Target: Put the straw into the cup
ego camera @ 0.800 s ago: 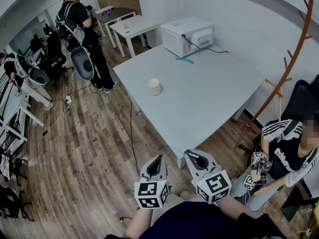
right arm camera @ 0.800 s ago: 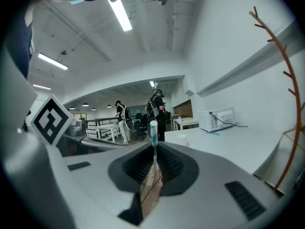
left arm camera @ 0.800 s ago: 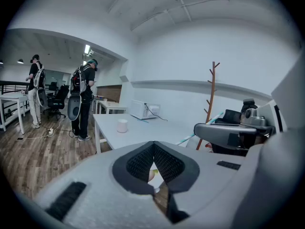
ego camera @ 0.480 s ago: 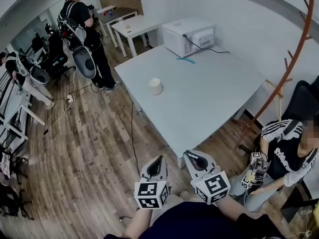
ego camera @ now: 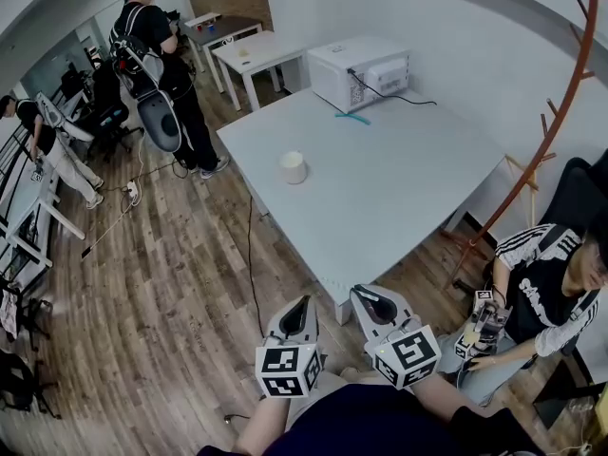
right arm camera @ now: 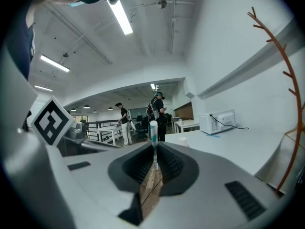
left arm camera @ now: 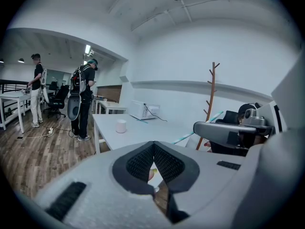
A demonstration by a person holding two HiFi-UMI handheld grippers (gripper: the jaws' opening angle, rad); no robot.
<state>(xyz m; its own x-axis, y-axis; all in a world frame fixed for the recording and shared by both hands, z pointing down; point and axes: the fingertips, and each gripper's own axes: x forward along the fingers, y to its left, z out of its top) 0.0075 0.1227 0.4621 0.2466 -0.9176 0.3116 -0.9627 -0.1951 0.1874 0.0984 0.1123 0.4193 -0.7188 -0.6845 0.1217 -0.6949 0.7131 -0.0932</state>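
A white-and-teal striped straw [right arm camera: 153, 131] stands upright between the pads of my right gripper [right arm camera: 154, 150], which is shut on it. In the left gripper view the same straw [left arm camera: 206, 122] pokes out leftward from the right gripper [left arm camera: 228, 130]. My left gripper [left arm camera: 153, 148] is shut with nothing in it. Both grippers hang side by side over the floor in front of the table's near corner, left [ego camera: 302, 304] and right [ego camera: 363, 294]. The small white cup [ego camera: 292, 167] stands upright on the white table [ego camera: 399, 188], far ahead of both; it also shows as cup [left arm camera: 121, 126] and cup [right arm camera: 182, 138].
A white microwave [ego camera: 361, 69] sits at the table's far end, with a thin teal stick [ego camera: 352, 116] lying before it. A person [ego camera: 546, 297] sits at the right beside a wooden coat stand [ego camera: 560, 112]. Another person [ego camera: 157, 60] stands left of the table; a cable [ego camera: 253, 255] runs over the floor.
Both grippers stay almost where they were. The seated person at the right has shifted slightly, and a person at the far left has straightened up.
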